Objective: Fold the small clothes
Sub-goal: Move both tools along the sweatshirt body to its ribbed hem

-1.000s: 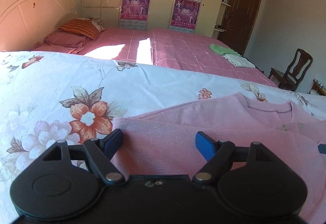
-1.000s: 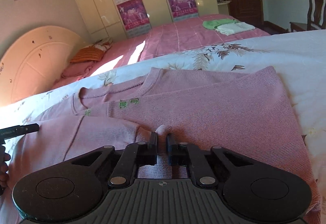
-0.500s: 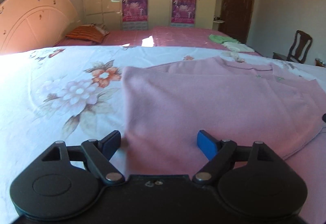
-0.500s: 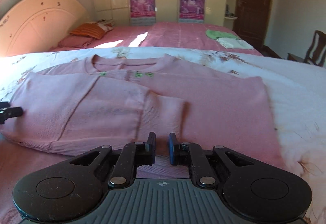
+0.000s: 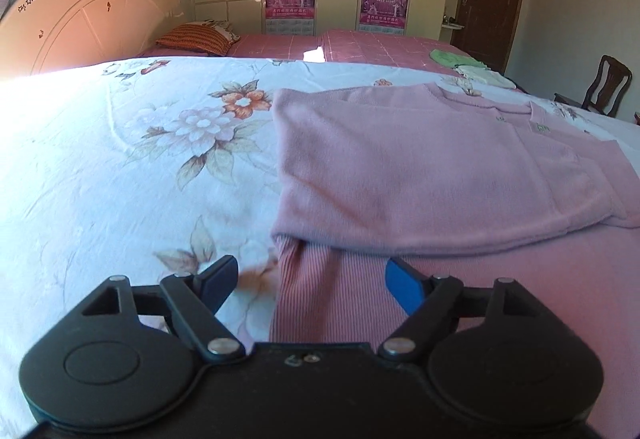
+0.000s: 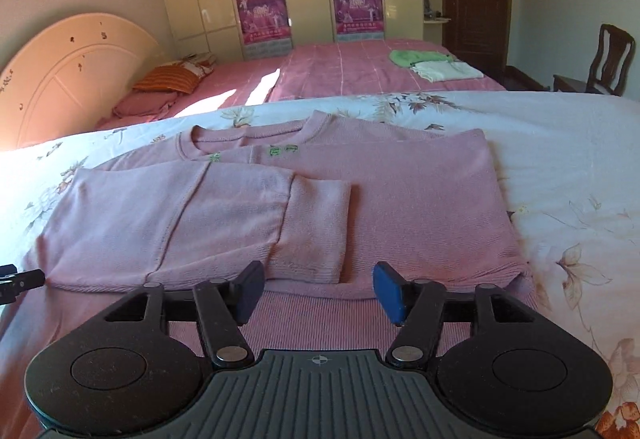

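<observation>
One pink sweater [image 6: 400, 199] lies flat on the floral bedsheet [image 5: 120, 159], neckline away from the cameras, with one sleeve [image 6: 200, 223] folded across its front and the cuff ending near the middle. Left hand-held gripper [image 5: 312, 279] sits at the sweater's near left corner: the ribbed hem lies between its widely spread fingers, nothing held; whether a finger touches the fabric cannot be told. Right hand-held gripper [image 6: 320, 291] is just before the folded cuff, over the hem, fingers spread wide, nothing gripped. Left gripper's tip shows at the far left edge of the right wrist view.
</observation>
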`<state>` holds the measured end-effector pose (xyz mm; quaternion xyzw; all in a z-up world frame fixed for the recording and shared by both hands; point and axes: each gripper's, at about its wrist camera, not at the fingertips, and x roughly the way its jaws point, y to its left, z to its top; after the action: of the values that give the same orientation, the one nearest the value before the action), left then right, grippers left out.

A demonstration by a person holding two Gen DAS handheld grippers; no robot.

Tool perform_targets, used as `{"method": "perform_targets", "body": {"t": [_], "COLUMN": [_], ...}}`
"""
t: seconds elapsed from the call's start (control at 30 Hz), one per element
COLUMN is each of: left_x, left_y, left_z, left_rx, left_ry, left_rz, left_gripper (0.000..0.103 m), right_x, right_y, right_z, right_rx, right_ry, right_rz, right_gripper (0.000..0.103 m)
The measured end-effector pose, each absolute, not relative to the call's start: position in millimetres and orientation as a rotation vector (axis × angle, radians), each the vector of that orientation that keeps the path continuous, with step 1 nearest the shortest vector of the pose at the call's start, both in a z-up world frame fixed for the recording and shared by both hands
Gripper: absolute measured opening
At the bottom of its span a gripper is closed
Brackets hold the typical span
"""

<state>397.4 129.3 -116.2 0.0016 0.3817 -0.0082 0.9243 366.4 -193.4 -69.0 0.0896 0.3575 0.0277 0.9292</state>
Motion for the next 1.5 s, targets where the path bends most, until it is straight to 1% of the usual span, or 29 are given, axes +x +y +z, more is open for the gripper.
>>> {"method": "perform_targets", "body": {"t": [0.27, 0.6, 0.9, 1.03, 1.1, 1.27, 1.3, 1.33, 1.37, 1.5], "left_x": [323, 231, 161, 141, 135, 127, 127, 130, 132, 153], "left_y": [112, 83, 93, 112, 124, 148, 150, 153, 156, 171], "left_z": [-109, -102, -100, -99, -99, -106, -107, -109, -110, -118], "left_rx": [0.036, 0.101, 0.069, -0.052, -0.139, -0.358, -0.375, -0.392, -0.412, -0.530], "left_ry": [0.802, 0.815, 0.829, 0.856, 0.872, 0.884, 0.879, 0.876, 0.873, 0.874], "left_rz": [0.017, 0.038, 0.075, 0.054, 0.036, -0.094, -0.109, -0.117, -0.126, -0.179], "left_gripper": [0.080, 0.080, 0.079, 0.070, 0.068, 0.066, 0.064, 0.064, 0.064, 0.064], "right_x": [299, 186, 107, 83, 73, 58, 57, 56, 56, 63], "right_y": [-201, -251, -290, -303, -312, -328, -329, -330, -330, -339], "right_z": [-73, -50, -49, -59, -68, -87, -89, -92, -93, -99], "right_rx": [0.226, 0.271, 0.328, 0.397, 0.469, 0.638, 0.666, 0.683, 0.688, 0.779], "right_ry": [0.755, 0.729, 0.738, 0.761, 0.779, 0.816, 0.821, 0.834, 0.840, 0.836], "right_rz": [0.097, 0.094, 0.058, 0.065, 0.079, 0.123, 0.148, 0.165, 0.173, 0.188], "right_gripper": [0.060, 0.060, 0.060, 0.059, 0.059, 0.059, 0.050, 0.038, 0.036, 0.036]}}
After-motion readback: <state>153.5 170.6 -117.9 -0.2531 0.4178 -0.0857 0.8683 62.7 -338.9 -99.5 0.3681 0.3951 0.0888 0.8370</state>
